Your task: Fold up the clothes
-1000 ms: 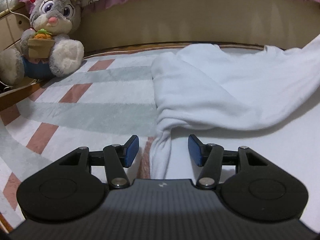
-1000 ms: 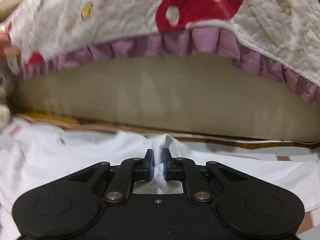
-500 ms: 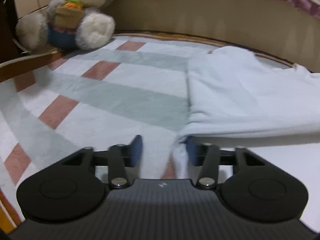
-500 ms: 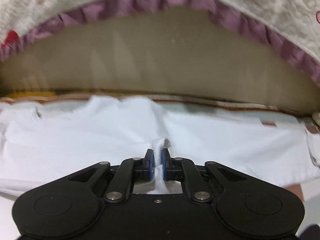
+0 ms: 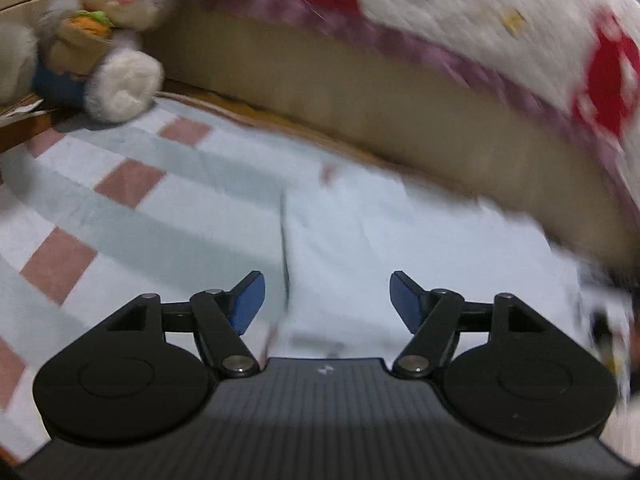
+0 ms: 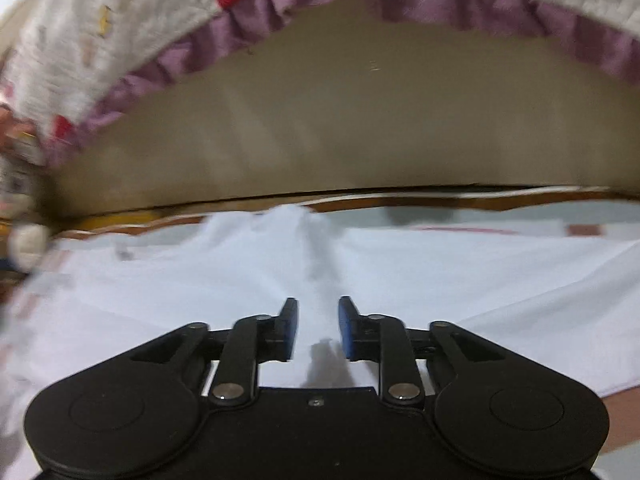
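Beside the garment [image 5: 400,240], plush rabbit [image 5: 100,36].

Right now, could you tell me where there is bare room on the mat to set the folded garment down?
Bare striped mat lies left of the white garment, between its folded edge and the plush rabbit. The far edge is tight against the beige bed base, under the overhanging quilt.

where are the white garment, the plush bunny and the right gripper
white garment [image 5: 400,248], left wrist view, flat folded middle
plush bunny [image 5: 120,88], left wrist view, its pale foot
right gripper [image 6: 318,330], right wrist view, gap between its opening blue pads, nothing gripped
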The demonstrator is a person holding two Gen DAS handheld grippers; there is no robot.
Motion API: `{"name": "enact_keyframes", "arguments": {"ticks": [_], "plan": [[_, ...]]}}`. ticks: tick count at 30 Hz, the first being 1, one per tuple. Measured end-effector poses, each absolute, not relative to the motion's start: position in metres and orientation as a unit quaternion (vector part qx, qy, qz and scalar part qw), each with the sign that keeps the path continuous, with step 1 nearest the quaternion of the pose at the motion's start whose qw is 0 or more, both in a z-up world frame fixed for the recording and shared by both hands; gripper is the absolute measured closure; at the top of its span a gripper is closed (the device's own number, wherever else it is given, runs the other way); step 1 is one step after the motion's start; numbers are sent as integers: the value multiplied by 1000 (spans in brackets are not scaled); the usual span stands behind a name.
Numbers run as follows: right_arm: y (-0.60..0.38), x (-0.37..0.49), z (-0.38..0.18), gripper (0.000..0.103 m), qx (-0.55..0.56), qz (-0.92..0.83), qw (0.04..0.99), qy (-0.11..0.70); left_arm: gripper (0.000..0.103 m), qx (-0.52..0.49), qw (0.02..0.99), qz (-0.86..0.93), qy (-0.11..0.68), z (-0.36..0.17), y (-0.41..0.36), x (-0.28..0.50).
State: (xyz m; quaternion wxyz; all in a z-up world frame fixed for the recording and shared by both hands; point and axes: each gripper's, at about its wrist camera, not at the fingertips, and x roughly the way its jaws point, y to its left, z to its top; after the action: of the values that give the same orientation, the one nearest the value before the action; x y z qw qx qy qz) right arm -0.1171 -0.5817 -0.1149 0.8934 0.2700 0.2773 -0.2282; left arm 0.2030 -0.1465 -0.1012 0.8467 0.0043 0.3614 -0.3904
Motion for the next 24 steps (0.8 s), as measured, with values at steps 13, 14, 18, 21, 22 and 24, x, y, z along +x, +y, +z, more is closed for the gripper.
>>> {"name": "enact_keyframes", "arguments": {"ticks": [13,14,18,21,22,24], "plan": [[-576,-129,-142,58,363,-222,858,287,34,196,846,-370,332,-151,-325,204],[-578,-131,-146,52,387,-218,851,279,43,197,846,-360,341,-157,-331,209],[-573,-126,-150,51,368,-213,863,273,100,188,854,-347,340,-158,-327,216],[-562,-111,-148,97,289,-205,892,282,101,189,868,-337,313,-145,-321,209],[-557,-108,-144,98,264,-208,898,284,101,187,872,-334,304,-141,-318,206],[-550,-106,-129,98,227,-212,913,263,101,168,882,-329,293,-131,-311,207]]}}
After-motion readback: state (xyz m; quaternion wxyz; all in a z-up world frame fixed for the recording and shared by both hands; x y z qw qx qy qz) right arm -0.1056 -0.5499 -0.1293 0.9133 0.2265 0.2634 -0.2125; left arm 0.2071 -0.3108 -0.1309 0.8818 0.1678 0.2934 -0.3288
